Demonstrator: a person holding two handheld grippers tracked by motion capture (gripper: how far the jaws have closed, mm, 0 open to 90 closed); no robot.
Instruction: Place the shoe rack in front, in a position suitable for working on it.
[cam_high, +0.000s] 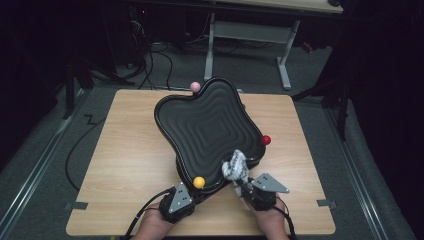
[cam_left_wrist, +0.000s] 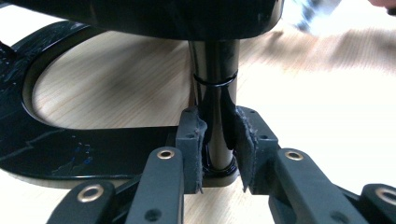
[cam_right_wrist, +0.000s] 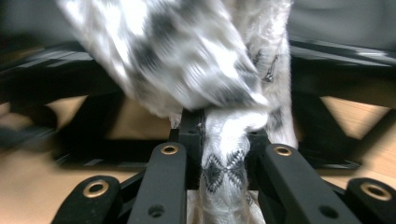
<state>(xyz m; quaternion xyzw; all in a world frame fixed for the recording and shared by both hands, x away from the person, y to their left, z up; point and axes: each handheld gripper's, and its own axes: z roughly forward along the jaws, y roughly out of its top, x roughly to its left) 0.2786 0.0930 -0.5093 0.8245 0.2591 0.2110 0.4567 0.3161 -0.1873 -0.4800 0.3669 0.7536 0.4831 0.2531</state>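
A black wavy tray with stepped ridges stands raised on a black stand over the wooden table. Coloured balls mark its corners: pink, red, yellow. My left gripper is at the tray's near left corner; in the left gripper view its jaws are shut on a black upright post of the stand. My right gripper is shut on a white and grey patterned cloth, which lies over the tray's near edge. The cloth looks blurred in the right gripper view.
The stand's black curved base rests on the table. Bare wood lies left and right of the tray. Grey tape tabs stick out at the table's near corners. A white desk frame and cables stand on the floor behind.
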